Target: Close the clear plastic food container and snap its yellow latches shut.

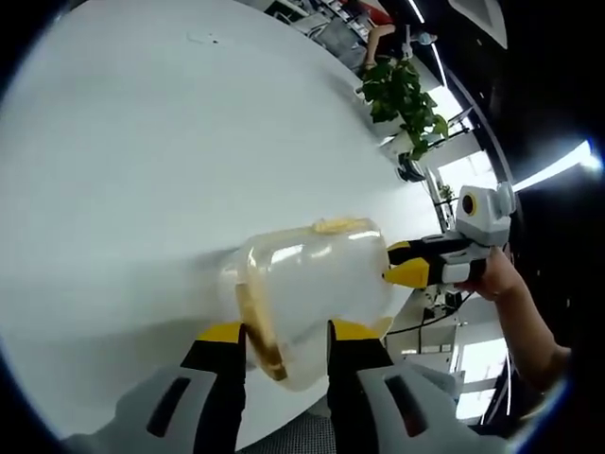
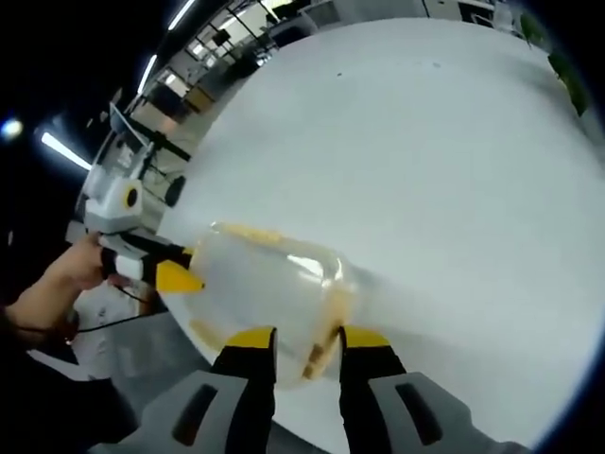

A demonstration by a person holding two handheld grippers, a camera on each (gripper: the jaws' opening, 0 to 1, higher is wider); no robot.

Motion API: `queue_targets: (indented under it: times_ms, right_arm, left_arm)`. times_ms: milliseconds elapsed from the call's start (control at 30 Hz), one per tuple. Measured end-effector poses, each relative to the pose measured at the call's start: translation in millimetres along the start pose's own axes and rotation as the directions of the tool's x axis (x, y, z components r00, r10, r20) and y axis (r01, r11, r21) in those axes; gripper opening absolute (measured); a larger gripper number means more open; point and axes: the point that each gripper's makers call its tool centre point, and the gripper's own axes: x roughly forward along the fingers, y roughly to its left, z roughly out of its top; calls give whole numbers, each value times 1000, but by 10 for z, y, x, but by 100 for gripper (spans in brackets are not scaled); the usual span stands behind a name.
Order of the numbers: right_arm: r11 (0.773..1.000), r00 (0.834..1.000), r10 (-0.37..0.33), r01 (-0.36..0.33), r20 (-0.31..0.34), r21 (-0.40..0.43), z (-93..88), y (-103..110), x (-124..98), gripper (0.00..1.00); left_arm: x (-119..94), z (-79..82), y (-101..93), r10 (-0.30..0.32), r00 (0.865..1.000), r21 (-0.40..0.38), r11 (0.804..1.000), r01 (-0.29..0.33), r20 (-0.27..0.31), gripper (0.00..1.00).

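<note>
The clear plastic container (image 1: 317, 279) lies on its side over the white table near its edge, with the lid on. One yellow latch (image 1: 340, 225) sits on its upper side. Another yellow latch (image 1: 260, 340) is at the near end, between the yellow-tipped jaws of my left gripper (image 1: 288, 331), which is shut on that end. My right gripper (image 1: 402, 263) comes in from the right with its tips on the opposite end. In the right gripper view the container (image 2: 265, 279) has a latch (image 2: 321, 345) caught between the jaws of my right gripper (image 2: 307, 340). My left gripper (image 2: 184, 274) touches the far end.
The white table (image 1: 142, 170) spreads wide behind the container; its edge (image 1: 397, 170) curves past close by. A potted plant (image 1: 406, 95) stands beyond the edge. A person's hand (image 1: 496, 279) holds the right gripper, and another hand (image 2: 66, 274) holds the left one.
</note>
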Motion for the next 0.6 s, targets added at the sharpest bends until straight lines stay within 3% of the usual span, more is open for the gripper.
queue_targets:
  times_ms: [333, 600]
  right_arm:
    - [1000, 998, 11, -11, 56, 3, -1, -16, 19, 27]
    - [1000, 998, 15, -14, 66, -10, 0, 26, 32, 27]
  left_arm:
    - [-16, -3, -21, 33, 999, 38, 999, -33, 4, 34]
    - [-26, -16, -35, 75, 997, 127, 989, -76, 14, 39]
